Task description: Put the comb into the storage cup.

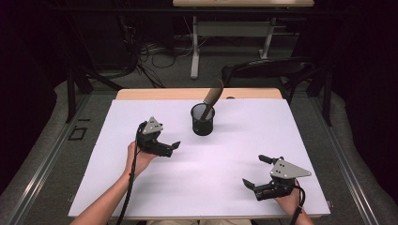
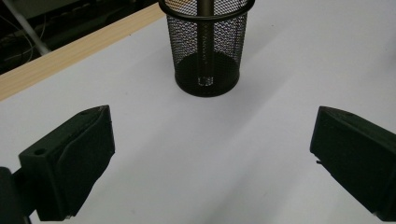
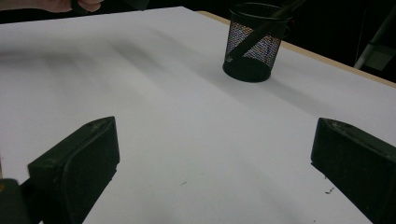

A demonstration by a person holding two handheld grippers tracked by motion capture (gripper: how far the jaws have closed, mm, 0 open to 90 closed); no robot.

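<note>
Risk of tipping is judged for the mesh cup (image 1: 202, 120) at mid-table, brush (image 1: 212, 97) leaning inside, if clipped by the empty, wide-open left gripper (image 1: 174, 146) nearby.

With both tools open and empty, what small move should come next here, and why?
Probably ease the left tool forward toward the mesh cup. Its jaws stand wide apart with nothing between them, and in the left gripper view the cup sits straight ahead on the white table, with a brown-handled item leaning in it. The right tool, also open, is farther from the cup.
</note>
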